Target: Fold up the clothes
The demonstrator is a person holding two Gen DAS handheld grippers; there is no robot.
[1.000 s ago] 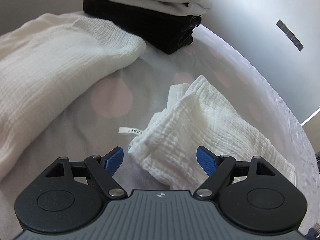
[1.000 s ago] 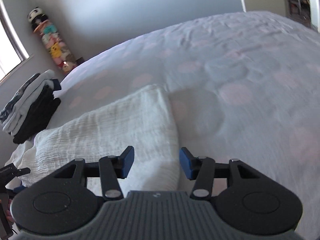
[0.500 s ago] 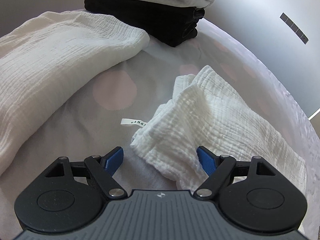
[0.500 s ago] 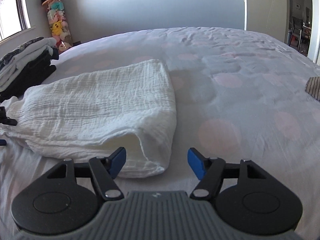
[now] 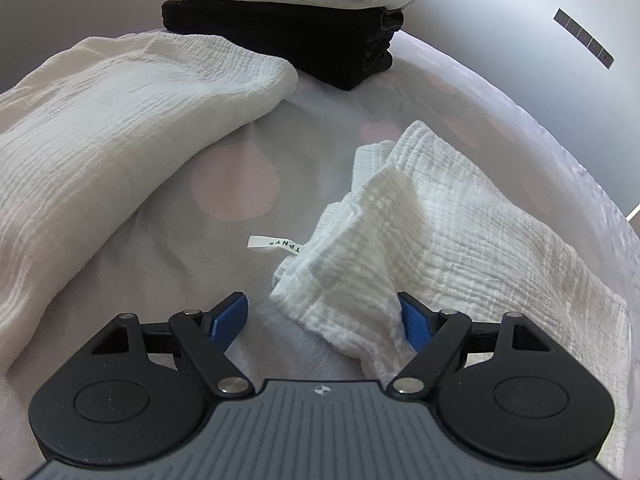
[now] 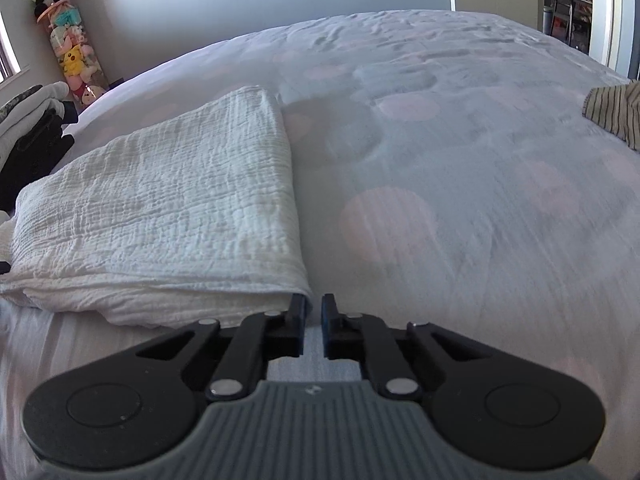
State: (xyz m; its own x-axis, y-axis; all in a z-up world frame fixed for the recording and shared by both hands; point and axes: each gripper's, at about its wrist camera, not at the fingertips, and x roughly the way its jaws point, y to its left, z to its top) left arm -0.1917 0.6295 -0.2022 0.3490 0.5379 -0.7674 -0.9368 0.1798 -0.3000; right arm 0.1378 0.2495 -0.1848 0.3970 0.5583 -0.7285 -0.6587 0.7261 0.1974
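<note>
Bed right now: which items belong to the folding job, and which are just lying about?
In the job:
white muslin garment
left tongs, open around its corner
right tongs, just closed beside its edge

Lying about:
folded stack
striped cloth
plush toy tube

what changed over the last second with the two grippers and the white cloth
The right gripper came down to the corner of the folded white crinkled cloth and its jaws have just been closing, nothing visibly between them. The left gripper stayed open around the cloth's other end. The stack of folded clothes is unmoved.
</note>
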